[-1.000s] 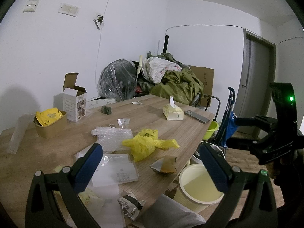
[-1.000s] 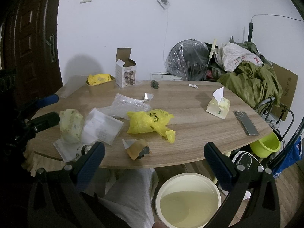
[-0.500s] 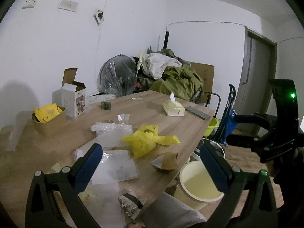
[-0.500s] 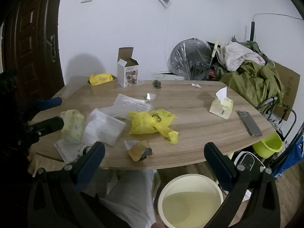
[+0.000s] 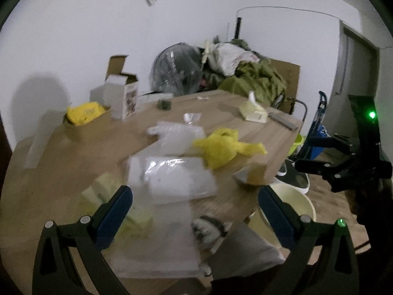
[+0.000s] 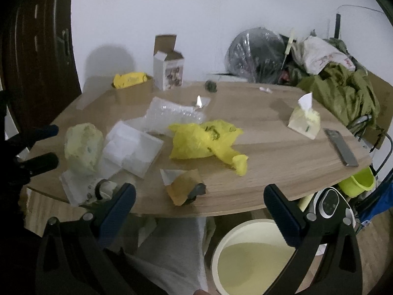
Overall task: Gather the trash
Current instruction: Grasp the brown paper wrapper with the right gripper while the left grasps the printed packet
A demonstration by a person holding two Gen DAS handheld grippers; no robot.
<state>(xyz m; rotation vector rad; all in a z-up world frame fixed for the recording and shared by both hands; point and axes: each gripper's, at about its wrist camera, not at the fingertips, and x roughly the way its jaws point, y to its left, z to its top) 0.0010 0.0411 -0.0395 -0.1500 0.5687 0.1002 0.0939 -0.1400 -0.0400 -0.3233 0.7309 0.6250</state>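
Note:
Trash lies scattered on the wooden table [image 6: 282, 152]: a crumpled yellow plastic bag [image 6: 203, 140], a brown paper scrap [image 6: 184, 186] at the front edge, clear plastic sleeves [image 6: 130, 150], bubble wrap [image 6: 169, 115] and a pale green wad [image 6: 83, 145]. A cream bin [image 6: 248, 258] stands on the floor below the table edge. My right gripper [image 6: 200, 211] hangs open in front of the table, above the bin. My left gripper [image 5: 195, 211] is open too, over the plastic sleeves [image 5: 172, 177] at the table's near end. That view is blurred.
An open white carton [image 6: 169, 71], a brown tub with a yellow packet [image 6: 130, 83], a tissue pack [image 6: 304, 120] and a phone [image 6: 341, 147] also sit on the table. A pile of clothes and a wrapped fan [image 6: 255, 54] fill the back corner. A person's grey trouser leg [image 6: 172, 253] is below.
Both grippers have moved in towards the table, and the left view has dipped down over the plastic sleeves. Both stay open.

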